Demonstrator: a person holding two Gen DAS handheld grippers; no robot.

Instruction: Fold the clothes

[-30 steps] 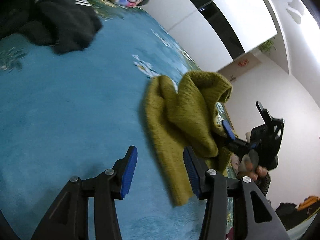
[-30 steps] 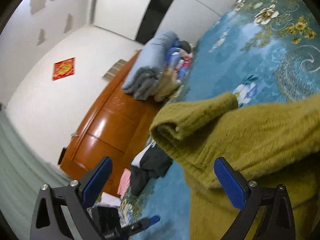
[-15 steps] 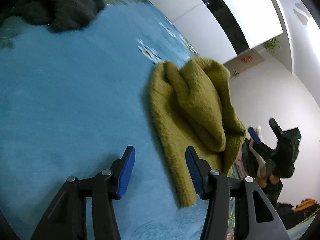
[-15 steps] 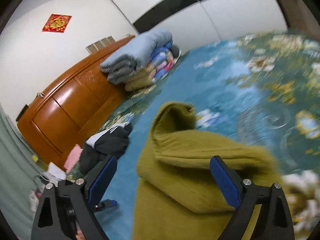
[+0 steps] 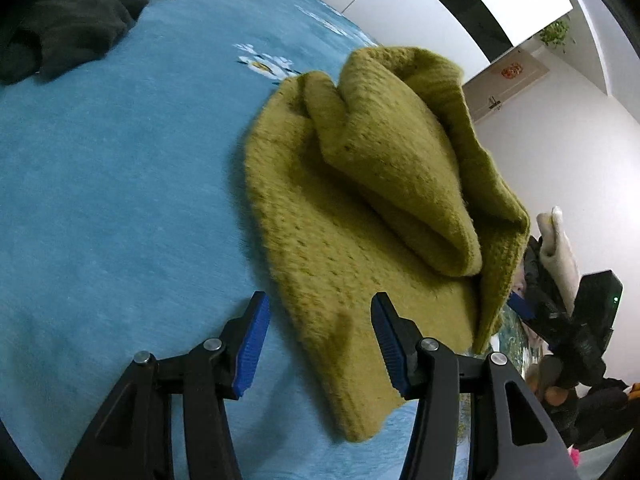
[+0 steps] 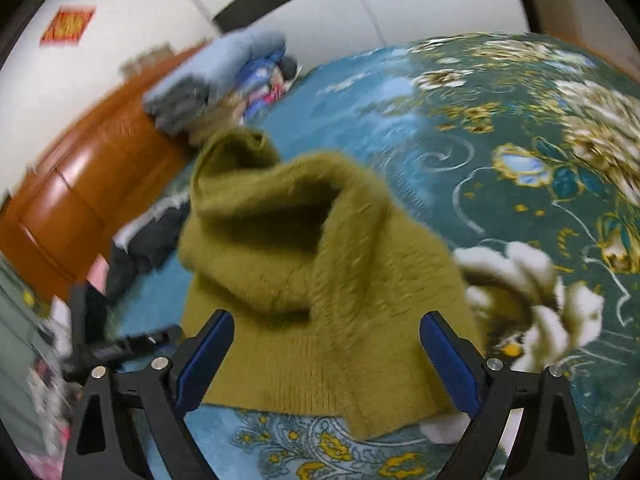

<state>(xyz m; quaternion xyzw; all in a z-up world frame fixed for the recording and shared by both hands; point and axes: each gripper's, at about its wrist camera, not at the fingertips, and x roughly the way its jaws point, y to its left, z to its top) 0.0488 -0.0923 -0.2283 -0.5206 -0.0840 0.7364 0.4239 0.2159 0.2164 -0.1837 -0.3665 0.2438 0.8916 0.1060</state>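
An olive-green knit sweater [image 5: 360, 200] lies loosely bunched on the blue floral bedspread [image 5: 120, 160], one part folded over the rest. My left gripper [image 5: 320, 344] is open and empty, its jaws straddling the sweater's near edge just above the fabric. In the right wrist view the same sweater [image 6: 312, 280] fills the middle. My right gripper [image 6: 326, 364] is open and empty, held over the sweater's near hem. The right gripper also shows at the far right of the left wrist view [image 5: 576, 320].
A dark garment [image 5: 68, 28] lies at the bed's far left corner. Folded quilts [image 6: 224, 76] are stacked against the orange wooden headboard [image 6: 80, 192]. More dark clothes [image 6: 148, 240] lie beside the sweater. The bedspread's flowered part [image 6: 540, 140] stretches to the right.
My right gripper has let go of the sweater and drawn back; the lifted part has dropped onto the rest. My left gripper has moved closer to the sweater's edge.
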